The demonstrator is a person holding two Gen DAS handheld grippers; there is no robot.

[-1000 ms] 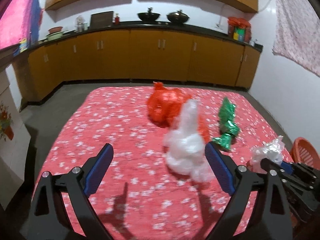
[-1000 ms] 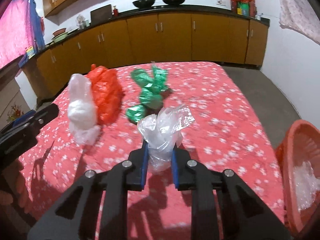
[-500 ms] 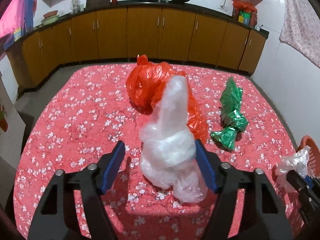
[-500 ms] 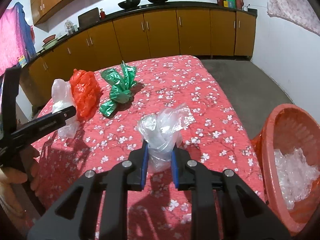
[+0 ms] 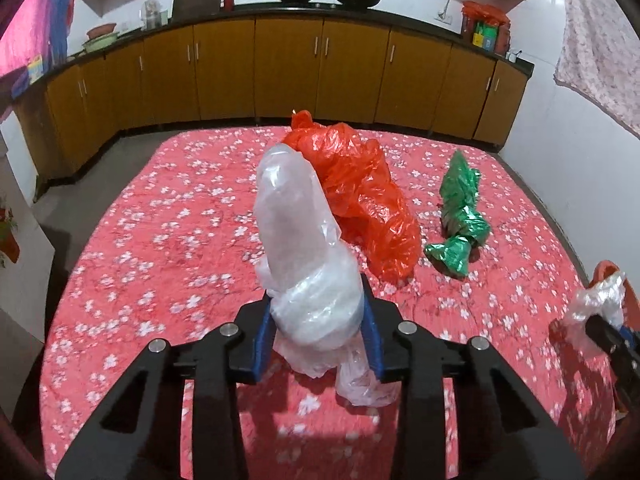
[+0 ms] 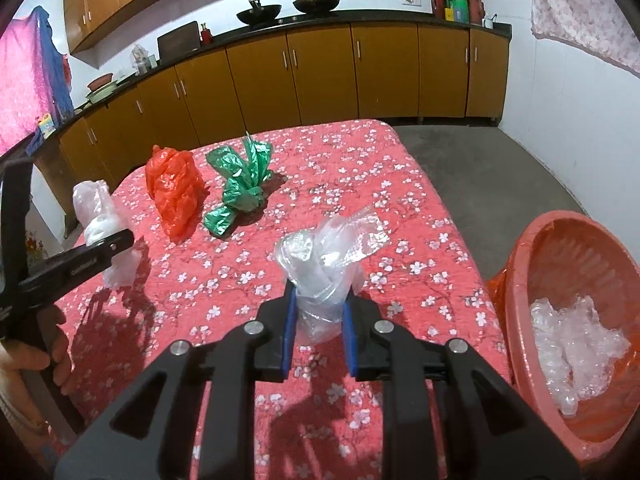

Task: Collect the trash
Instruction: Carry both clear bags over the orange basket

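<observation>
Left gripper [image 5: 318,330], jaws clenched on a white plastic bag [image 5: 298,248] at its bunched lower part, the bag standing on the flowered bedspread [image 5: 160,248] with a loose tail trailing below the fingers; right gripper [image 6: 319,320], jaws clamped on a clear plastic wrapper [image 6: 326,258] at its twisted neck, held above the bedspread just left of the orange basket [image 6: 520,280], which already contains clear plastic. 2 further pieces lie on the bedspread, near each other: an orange bag [image 5: 360,200] and a green bag [image 5: 460,216]. All 4 pieces appear light, soft and crushable, with slippery film; judged best taken at a knot or thick gathered fold, since a single loose layer would likely slide free.
</observation>
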